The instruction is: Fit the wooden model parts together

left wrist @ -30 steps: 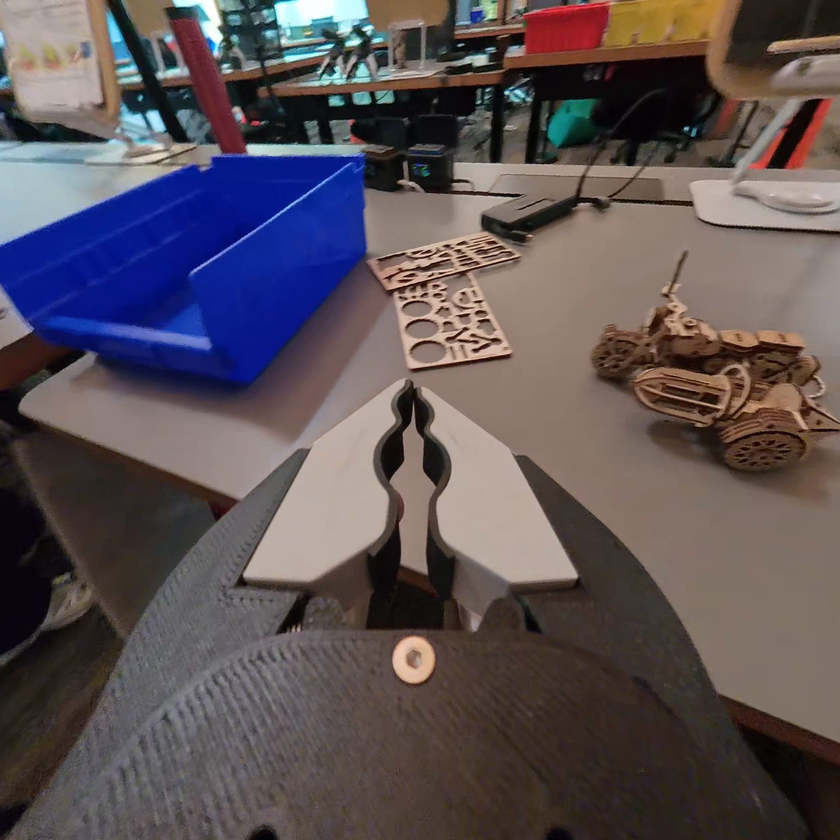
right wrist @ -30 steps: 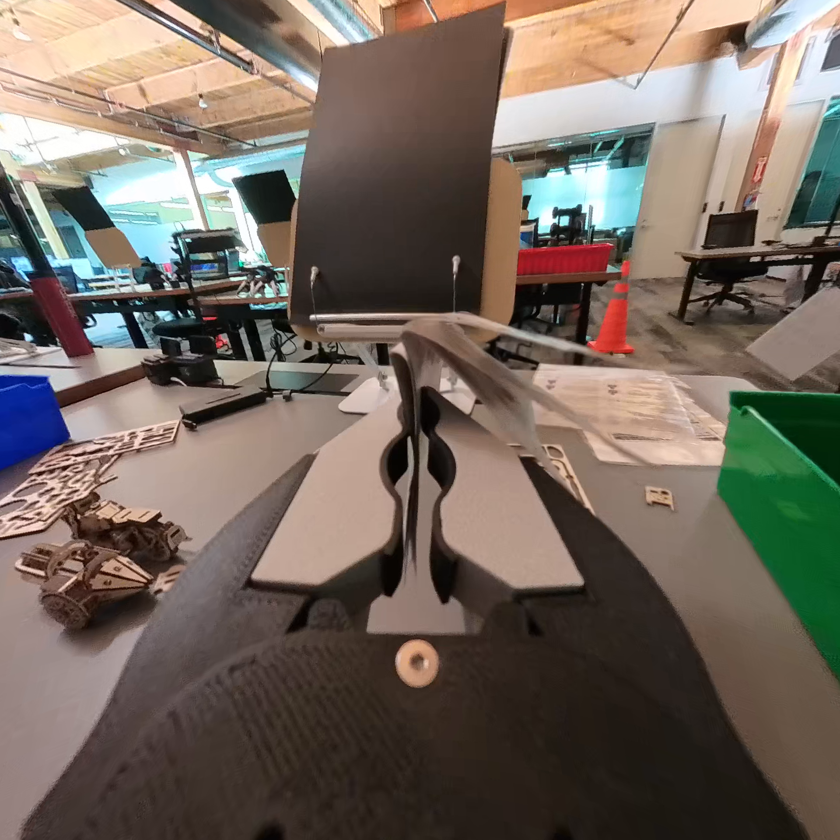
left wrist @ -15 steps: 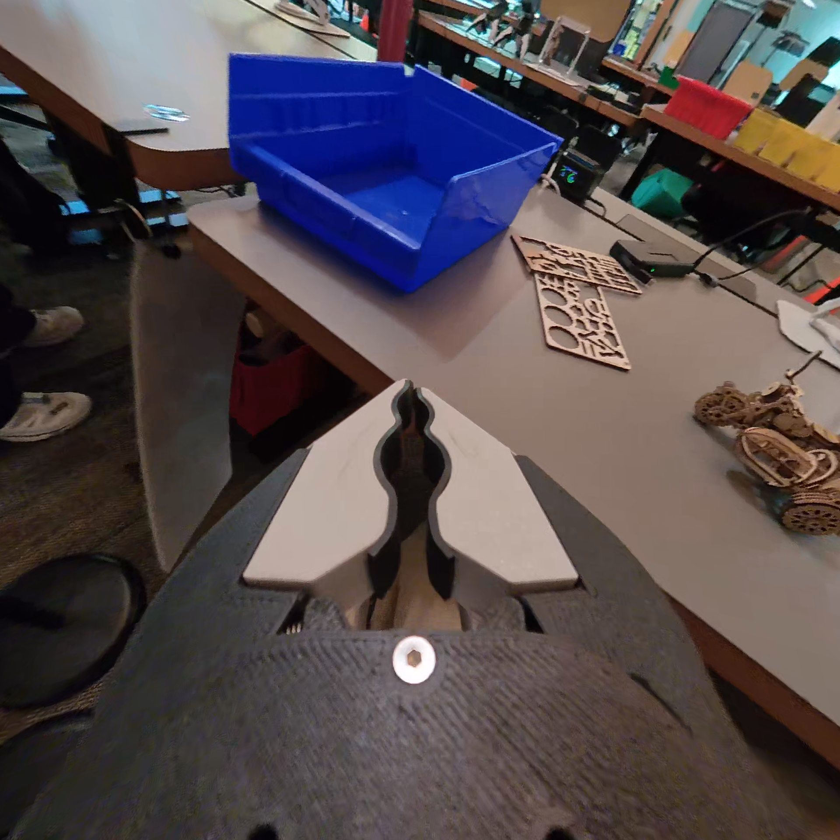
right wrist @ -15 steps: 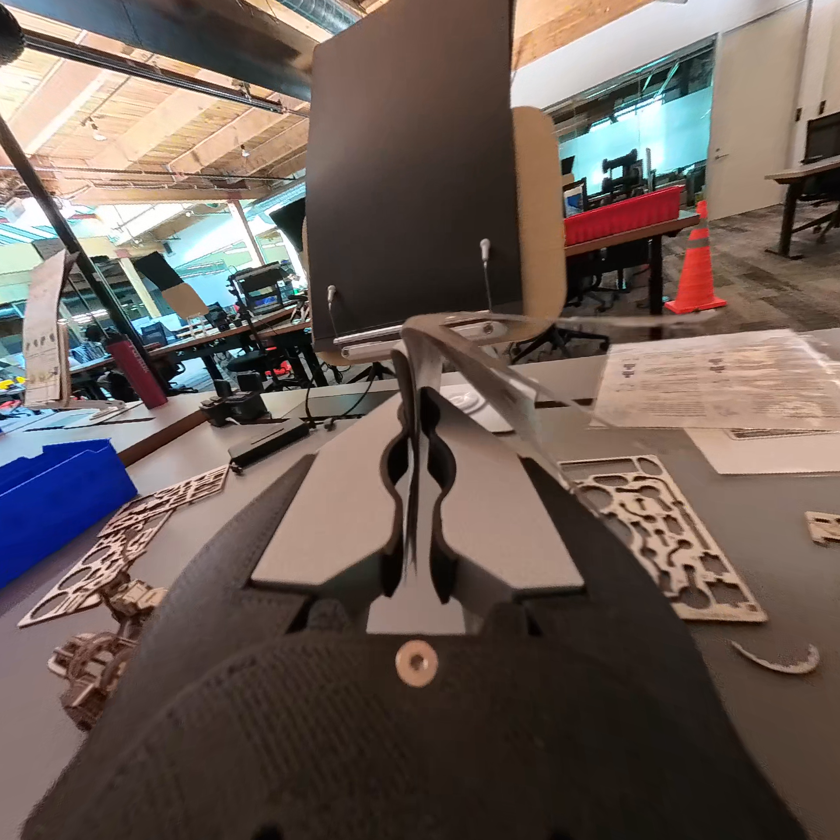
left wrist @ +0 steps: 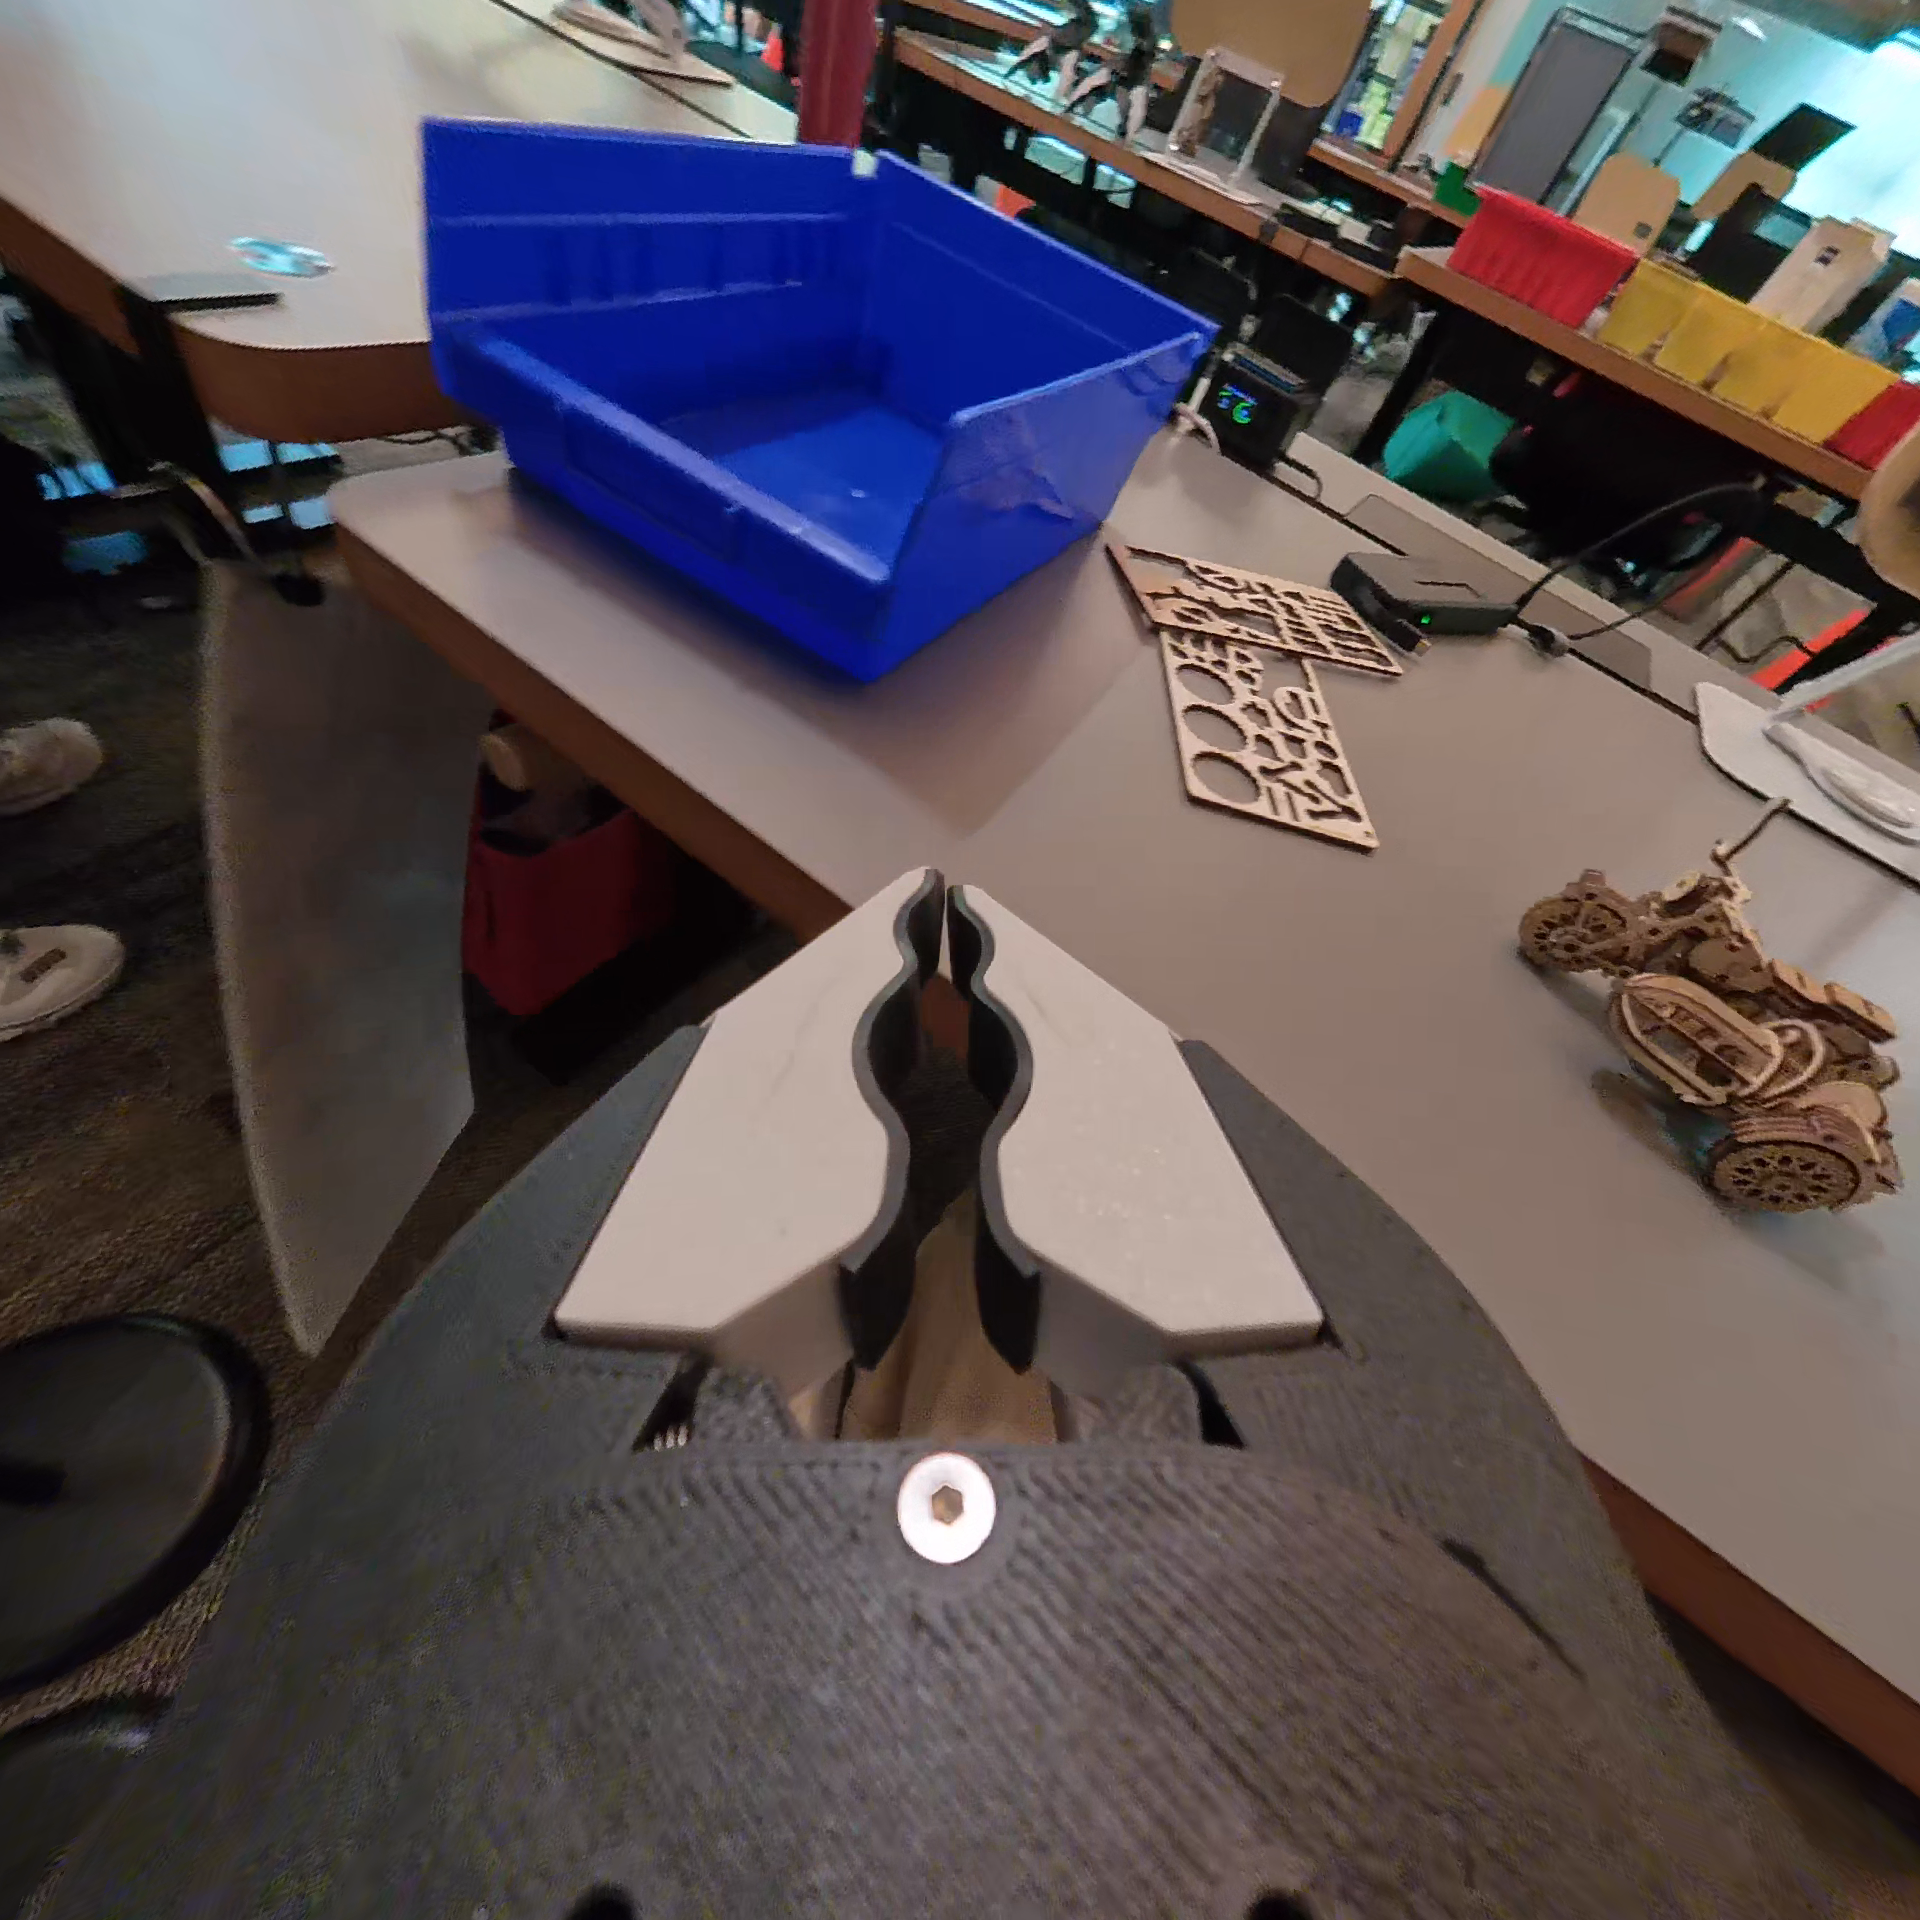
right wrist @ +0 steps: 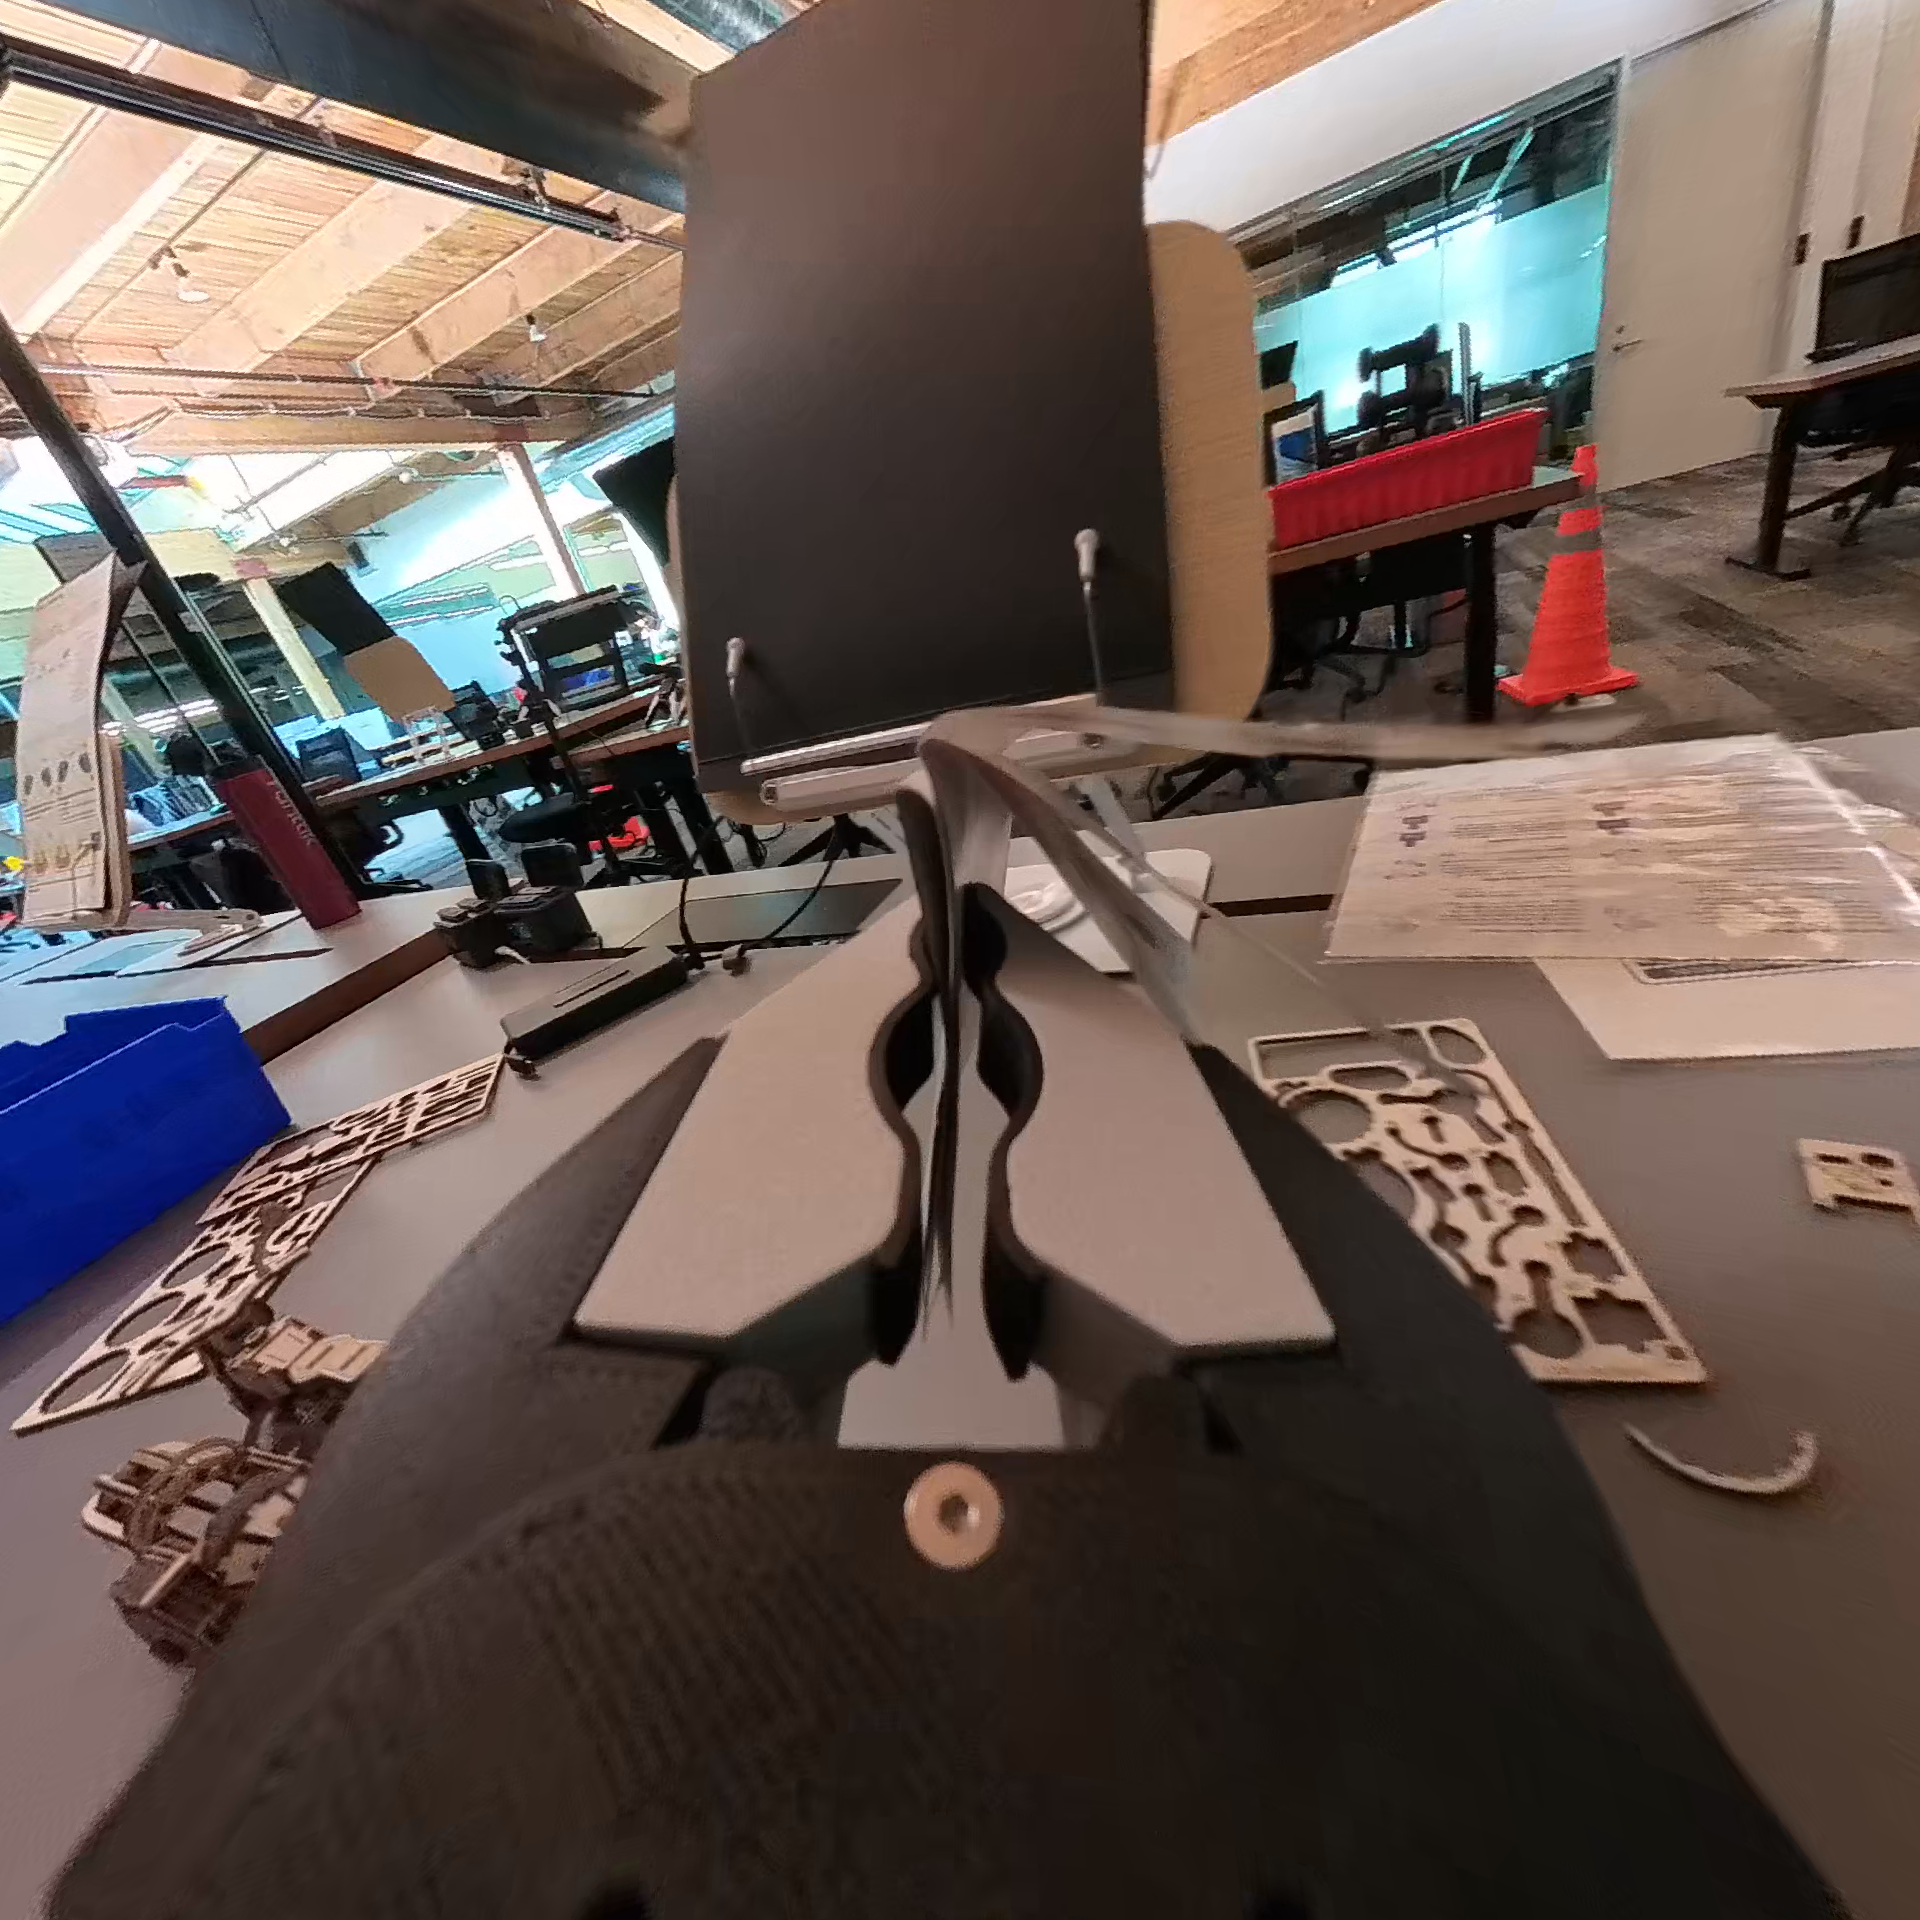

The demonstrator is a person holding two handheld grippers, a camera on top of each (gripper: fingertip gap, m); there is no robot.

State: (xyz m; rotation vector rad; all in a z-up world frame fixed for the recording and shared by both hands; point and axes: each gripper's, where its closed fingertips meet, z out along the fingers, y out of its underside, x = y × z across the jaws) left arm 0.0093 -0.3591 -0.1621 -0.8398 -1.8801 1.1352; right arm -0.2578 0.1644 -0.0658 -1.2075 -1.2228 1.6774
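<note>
A built wooden motorcycle with sidecar (left wrist: pixel 1714 1049) stands on the grey table (left wrist: pixel 1299 1091), right of my left gripper (left wrist: pixel 940 894). That gripper is shut and empty, and hangs over the table's near-left edge. Two punched-out wooden part sheets (left wrist: pixel 1262 727) lie beyond it. My right gripper (right wrist: pixel 951 831) is shut on a thin, blurred flexible sheet (right wrist: pixel 1091 883) that bends off to the right. Another wooden part sheet (right wrist: pixel 1455 1184), a small flat wooden piece (right wrist: pixel 1860 1174) and a curved sliver (right wrist: pixel 1725 1460) lie to its right. The model (right wrist: pixel 208 1455) shows at lower left.
An empty blue bin (left wrist: pixel 790 416) stands at the table's far left. A black board on a stand (right wrist: pixel 925 364) rises at the back. Printed pages in plastic sleeves (right wrist: pixel 1631 852) lie at back right. A black box with a cable (left wrist: pixel 1423 608) lies beyond the sheets. The gap from one gripper's tips to the other's is roughly 60 cm. My right tips are roughly 30 cm from the small flat wooden piece (right wrist: pixel 1860 1174). To reach the built wooden motorcycle with sidecar (left wrist: pixel 1714 1049) in a straight line is about 30 cm for my left fingers, about 35 cm for my right.
My left gripper has drawn back off the table's left edge and looks down on the bin. My right gripper has swung left with the sheet, and a green bin has left its view.
</note>
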